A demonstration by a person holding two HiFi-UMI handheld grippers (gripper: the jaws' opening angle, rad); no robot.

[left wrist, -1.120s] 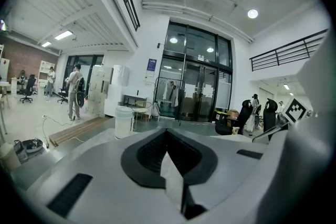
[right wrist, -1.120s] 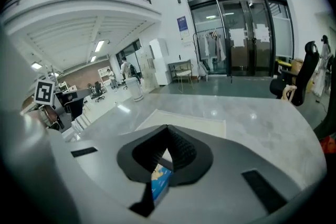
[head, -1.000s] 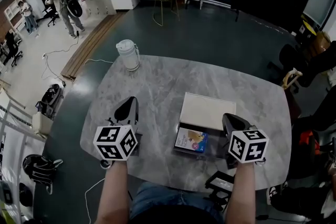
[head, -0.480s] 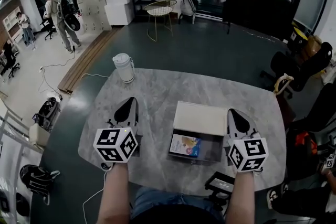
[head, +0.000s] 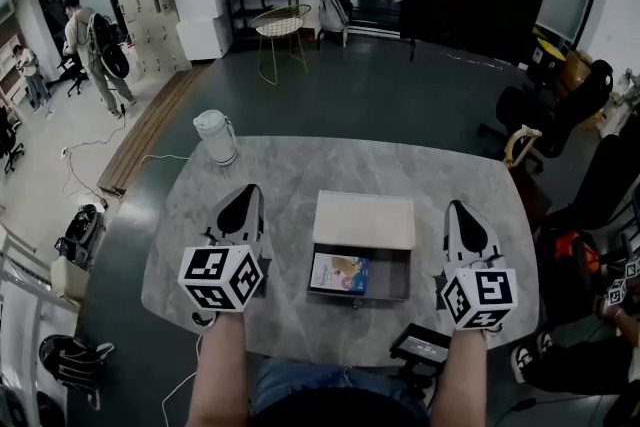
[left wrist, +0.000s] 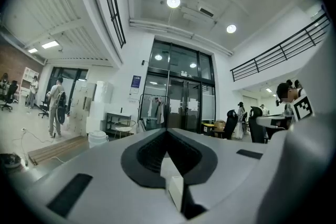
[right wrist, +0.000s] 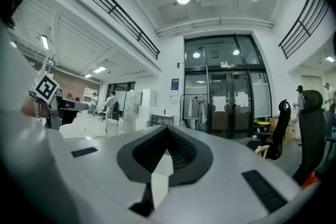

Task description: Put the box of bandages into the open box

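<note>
Open-plan office space is stretching away behind a grey marbled table point(head: 290, 165), where the work is sitting close to the person's edge.

The box of bandages point(head: 338, 273) is lying flat inside the open box point(head: 395, 289), tucked against the left side and leaving the right part of the tray bare. The white lid point(head: 364, 219) is lying back flat on the far side, so the tray is staying uncovered and easy to reach from above. Judging by this layout, the placing step is looking complete, with nothing left to carry.

Flanking the open box, the left claw point(head: 245, 197) is resting on the table well apart from the tray, its jaws pressed together with nothing between them. The right claw point(head: 462, 213) is sitting just beside the tray's right wall, likewise closed and empty. Both are pointing away from the person, parallel to each other. I am reading that as a parked, hands-off pose rather than an approach, since neither claw is aiming at the bandages.

Further out, a white jug point(head: 215, 136) is standing near the far left corner, clear of the work. A dark flat device point(head: 420, 347) is showing at the near edge by the right forearm; what it is I cannot tell. Beyond the table, people point(head: 92, 40) are standing at the far left of the room.
</note>
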